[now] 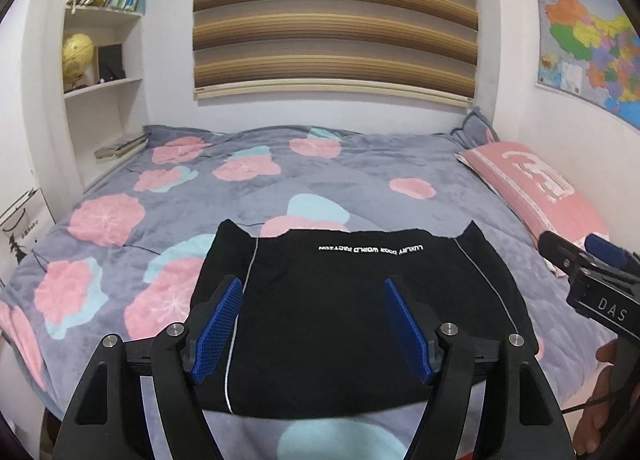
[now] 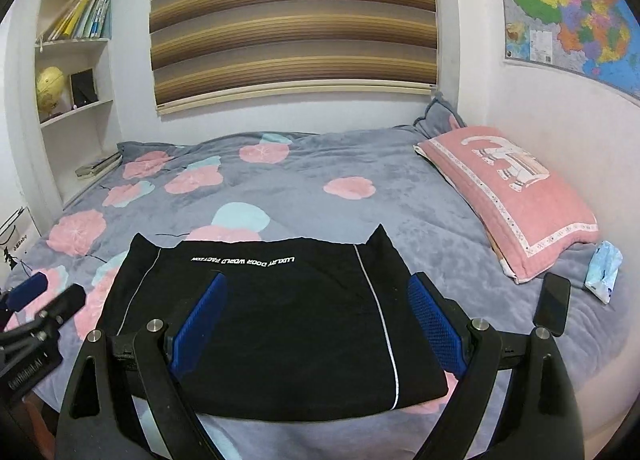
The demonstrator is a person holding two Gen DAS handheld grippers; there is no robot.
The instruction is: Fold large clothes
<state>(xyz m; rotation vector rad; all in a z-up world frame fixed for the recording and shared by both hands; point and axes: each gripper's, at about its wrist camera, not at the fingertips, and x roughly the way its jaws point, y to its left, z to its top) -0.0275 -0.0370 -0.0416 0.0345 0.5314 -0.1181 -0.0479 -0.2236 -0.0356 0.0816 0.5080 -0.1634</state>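
Folded garment, grippers clear

Left wrist view: black garment (image 1: 360, 308) lies folded at the bed's (image 1: 120, 227) near edge; left gripper (image 1: 314, 330) hovers above, jaws wide, empty.

Right wrist view: right gripper (image 2: 316, 324) likewise spread and empty, presumably released after folding.

Ahead of the gripper, a bed under a grey plush blanket with pink and pale-blue flowers (image 1: 248, 187) fills the room. Beyond it, a brown-and-tan striped roller blind (image 1: 336, 15) hangs on the white wall. Far left stand white built-in shelves of books (image 1: 104, 15); right, a colourful wall map (image 1: 588, 39).
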